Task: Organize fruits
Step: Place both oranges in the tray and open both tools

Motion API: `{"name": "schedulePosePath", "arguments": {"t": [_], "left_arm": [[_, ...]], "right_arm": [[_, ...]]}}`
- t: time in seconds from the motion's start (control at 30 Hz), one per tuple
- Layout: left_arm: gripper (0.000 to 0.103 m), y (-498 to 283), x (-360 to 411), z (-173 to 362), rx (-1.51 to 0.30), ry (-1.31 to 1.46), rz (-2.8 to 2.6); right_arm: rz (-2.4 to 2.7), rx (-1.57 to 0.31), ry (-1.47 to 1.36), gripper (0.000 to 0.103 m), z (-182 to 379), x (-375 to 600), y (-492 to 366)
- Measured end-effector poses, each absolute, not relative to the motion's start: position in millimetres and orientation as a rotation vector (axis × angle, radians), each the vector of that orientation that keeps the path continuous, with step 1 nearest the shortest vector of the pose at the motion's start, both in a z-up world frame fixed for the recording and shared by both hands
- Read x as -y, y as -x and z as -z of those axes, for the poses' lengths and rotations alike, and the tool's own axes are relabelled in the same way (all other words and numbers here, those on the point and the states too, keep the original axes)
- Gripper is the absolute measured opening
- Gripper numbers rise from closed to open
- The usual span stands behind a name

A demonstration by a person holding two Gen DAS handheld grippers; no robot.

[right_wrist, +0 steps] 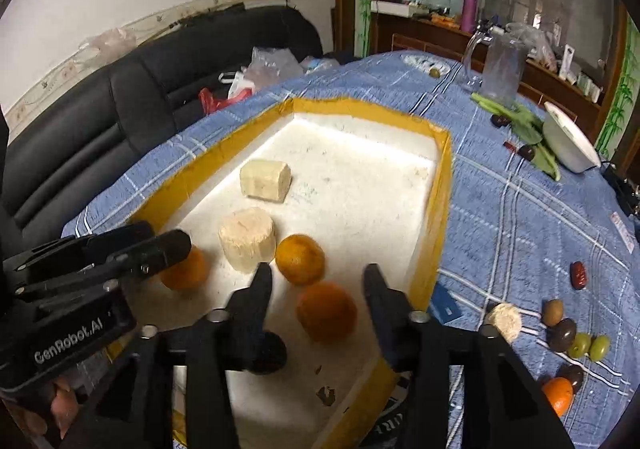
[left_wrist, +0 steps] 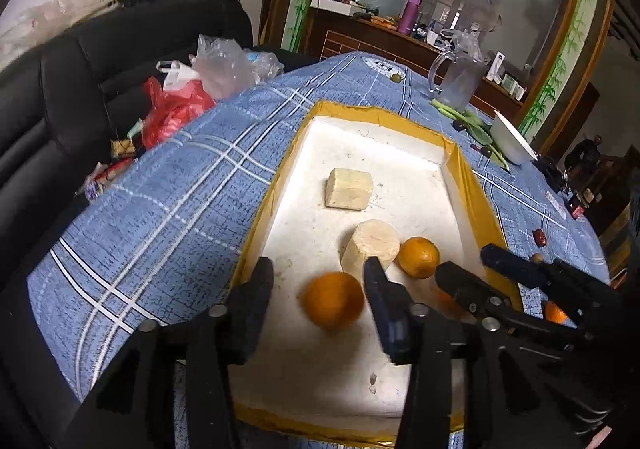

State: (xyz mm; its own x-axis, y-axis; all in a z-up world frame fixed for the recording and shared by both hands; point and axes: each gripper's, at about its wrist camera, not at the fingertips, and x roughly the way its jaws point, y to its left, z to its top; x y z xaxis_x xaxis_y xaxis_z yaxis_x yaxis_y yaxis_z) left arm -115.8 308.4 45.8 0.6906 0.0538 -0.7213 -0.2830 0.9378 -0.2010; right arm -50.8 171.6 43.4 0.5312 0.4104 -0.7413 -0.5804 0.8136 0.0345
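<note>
Blue plaid tablecloth [right_wrist: 500,209] covers the table and carries a large white foam tray with a yellow taped rim [right_wrist: 440,185]. Inside the tray lie two pale cut cylindrical chunks [right_wrist: 247,245] and three oranges: one under the left gripper [left_wrist: 319,281], whose fingers stand apart around it with nothing held; one beside the nearer chunk [right_wrist: 300,259]; and one, a round orange fruit [right_wrist: 327,311], between the spread fingers of the right gripper [right_wrist: 318,281], likewise holding nothing.

Outside the tray, on the right-hand cloth, remain a fourth orange [right_wrist: 558,395], green grapes [right_wrist: 590,345], dark plums [right_wrist: 562,333], a red date [right_wrist: 579,275] and a small cut chunk [right_wrist: 505,319].

Judgement: both oranges appear just set down, though they look slightly blurred and may be rolling. Lift each gripper straight up, fingers wide, to avoid nudging fruit. Then take the right gripper to the loose pieces, largest first, gripping grapes gently.
</note>
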Motion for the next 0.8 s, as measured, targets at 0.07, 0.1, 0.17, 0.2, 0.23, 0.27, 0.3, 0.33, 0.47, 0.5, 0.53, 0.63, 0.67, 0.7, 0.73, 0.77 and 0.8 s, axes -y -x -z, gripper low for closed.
{"name": "schedulePosePath", "arguments": {"t": [0.07,0.1,0.17,0.2,0.23,0.27,0.3,0.33,0.47,0.5,0.53,0.63,0.67,0.7,0.73,0.77,0.8], "left_arm": [[0.054,118,-304,-51,-0.776,0.284,-0.208],[0.057,119,-301,-53,-0.771,0.274,-0.213],[0.061,120,-294,-60,-0.757,0.255,-0.219],[0.061,122,-289,-64,-0.747,0.238,-0.222],[0.062,123,-285,-68,-0.74,0.226,-0.226],[0.063,124,-280,-71,-0.731,0.209,-0.229],[0.066,125,-272,-76,-0.719,0.182,-0.231],[0.069,127,-266,-80,-0.71,0.163,-0.231],[0.075,133,-237,-94,-0.673,0.088,-0.21],[0.076,134,-229,-96,-0.668,0.072,-0.199],[0.077,134,-224,-98,-0.666,0.061,-0.19],[0.077,136,-203,-102,-0.664,0.023,-0.152],[0.077,137,-196,-104,-0.667,0.016,-0.133],[0.077,138,-191,-105,-0.669,0.014,-0.117],[0.077,139,-186,-106,-0.671,0.012,-0.105],[0.077,139,-182,-107,-0.671,0.011,-0.097],[0.078,140,-178,-109,-0.671,0.011,-0.084]], "right_arm": [[-0.59,-0.802,0.217,0.057,-49,-168,52],[-0.59,-0.795,0.203,0.057,-53,-163,53],[-0.591,-0.78,0.18,0.057,-59,-155,57],[-0.587,-0.77,0.169,0.058,-63,-150,59],[-0.58,-0.755,0.155,0.06,-68,-142,63],[-0.575,-0.745,0.143,0.063,-72,-135,65],[-0.568,-0.734,0.128,0.064,-76,-127,69],[-0.56,-0.725,0.115,0.065,-79,-119,71],[-0.522,-0.709,0.069,0.068,-84,-86,79],[-0.505,-0.707,0.058,0.068,-84,-75,81],[-0.49,-0.707,0.049,0.068,-84,-66,82],[-0.456,-0.715,0.012,0.068,-82,-40,84],[-0.444,-0.718,-0.006,0.068,-81,-28,85],[-0.432,-0.719,-0.021,0.068,-80,-18,86],[-0.417,-0.719,-0.033,0.068,-79,-7,87],[-0.401,-0.719,-0.043,0.068,-78,5,88],[-0.383,-0.719,-0.051,0.069,-78,17,88]]}}
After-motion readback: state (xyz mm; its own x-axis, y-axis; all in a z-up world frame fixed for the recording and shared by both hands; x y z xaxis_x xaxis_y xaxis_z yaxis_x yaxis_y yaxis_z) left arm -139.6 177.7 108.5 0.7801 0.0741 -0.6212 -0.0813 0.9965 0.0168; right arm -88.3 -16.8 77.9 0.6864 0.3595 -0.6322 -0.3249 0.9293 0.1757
